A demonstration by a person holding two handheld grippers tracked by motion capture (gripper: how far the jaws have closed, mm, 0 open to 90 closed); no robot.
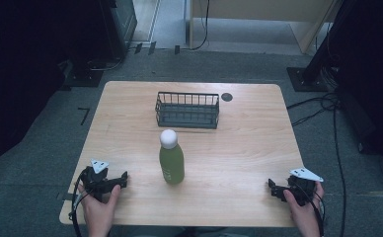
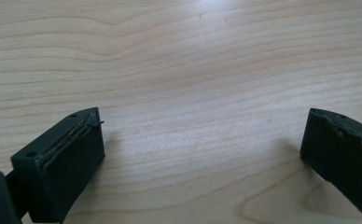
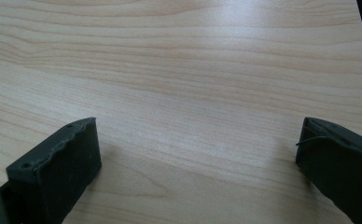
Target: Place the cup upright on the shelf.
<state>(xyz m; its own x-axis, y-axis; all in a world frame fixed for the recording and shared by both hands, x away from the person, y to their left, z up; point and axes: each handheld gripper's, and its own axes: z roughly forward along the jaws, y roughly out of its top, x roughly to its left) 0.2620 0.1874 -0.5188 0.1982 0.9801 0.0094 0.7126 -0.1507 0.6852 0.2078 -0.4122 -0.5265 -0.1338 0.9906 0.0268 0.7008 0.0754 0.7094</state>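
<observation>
Pale wood grain covers the worktop (image 1: pixel 239 163), which stands on grey carpet with dark stands and cables around it. On it are one green bottle (image 1: pixel 172 163), one black wire basket (image 1: pixel 187 109) and one small dark round spot (image 1: pixel 227 97) near the far edge. Two grippers rest at the near edge: the left gripper (image 1: pixel 124 178) by the near left corner, the right gripper (image 1: pixel 271 186) by the near right corner, each held by one hand. Both have their jaws spread wide with nothing but bare wood between them. The bottle stands upright near the middle of the worktop, just in front of the basket, well apart from both grippers, with open wood on either side. It is olive green with a round white cap and small pale lettering.
</observation>
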